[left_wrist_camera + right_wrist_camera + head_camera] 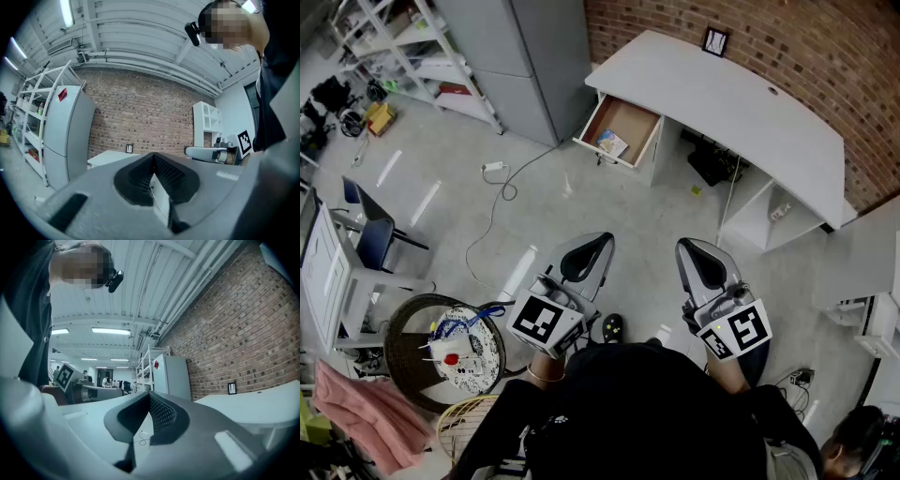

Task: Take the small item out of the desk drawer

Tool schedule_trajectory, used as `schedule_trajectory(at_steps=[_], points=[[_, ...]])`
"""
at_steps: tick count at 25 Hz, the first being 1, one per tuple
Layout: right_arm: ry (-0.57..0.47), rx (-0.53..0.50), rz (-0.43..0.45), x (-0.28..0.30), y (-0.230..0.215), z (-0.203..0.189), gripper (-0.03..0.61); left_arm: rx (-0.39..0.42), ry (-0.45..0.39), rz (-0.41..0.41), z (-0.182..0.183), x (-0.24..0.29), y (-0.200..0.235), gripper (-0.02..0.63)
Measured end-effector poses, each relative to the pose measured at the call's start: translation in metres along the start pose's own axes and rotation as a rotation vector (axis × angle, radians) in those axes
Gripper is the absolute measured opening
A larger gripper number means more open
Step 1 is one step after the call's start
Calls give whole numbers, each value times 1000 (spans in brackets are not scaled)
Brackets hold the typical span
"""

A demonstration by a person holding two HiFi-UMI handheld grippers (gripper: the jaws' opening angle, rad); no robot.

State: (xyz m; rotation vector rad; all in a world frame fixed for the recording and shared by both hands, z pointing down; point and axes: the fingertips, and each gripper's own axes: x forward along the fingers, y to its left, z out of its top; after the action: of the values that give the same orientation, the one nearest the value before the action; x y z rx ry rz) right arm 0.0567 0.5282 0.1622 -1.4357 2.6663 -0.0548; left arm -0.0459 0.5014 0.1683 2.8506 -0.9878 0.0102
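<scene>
Well back from the worktop, the person stands on the open floor with a tool in each hand, both held level and pointing ahead. The left tool has its jaws pressed together with nothing between them. The right tool is closed the same way and is also empty. The two tools sit side by side, a little apart, and neither is anywhere near the furniture.

The white worktop curves along the brick wall, and a small picture frame stands at its back edge. At the worktop's left end the drawer is pulled fully out, showing its brown bottom. The small item, flat and light-coloured with some blue and yellow on it, lies inside the drawer close to the front wall. The rest of the drawer bottom is bare.

A grey cabinet stands left of the drawer. A white cable trails in loops across the floor between the cabinet and the person.
</scene>
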Motion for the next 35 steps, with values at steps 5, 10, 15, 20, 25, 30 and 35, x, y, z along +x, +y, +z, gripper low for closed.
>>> schedule_trajectory(at_steps=[5, 10, 15, 20, 25, 30, 35], points=[[-6, 24, 3, 11, 4, 0, 11, -2, -31, -16, 6, -2, 7, -2], [-43, 41, -4, 22, 5, 3, 11, -11, -42, 5, 9, -8, 23, -2], [-59, 35, 9, 37, 16, 6, 11, -12, -26, 20, 1, -23, 44, -2], [-61, 25, 21, 51, 27, 5, 11, -23, -33, 27, 0, -32, 61, -2], [-52, 23, 23, 67, 37, 1, 11, -35, -43, 41, -1, -43, 81, -2], [-67, 39, 37, 81, 48, -2, 11, -38, -52, 56, 0, -53, 97, -2], [-48, 27, 51, 92, 54, -4, 11, -54, -53, 67, -1, -58, 109, -2]])
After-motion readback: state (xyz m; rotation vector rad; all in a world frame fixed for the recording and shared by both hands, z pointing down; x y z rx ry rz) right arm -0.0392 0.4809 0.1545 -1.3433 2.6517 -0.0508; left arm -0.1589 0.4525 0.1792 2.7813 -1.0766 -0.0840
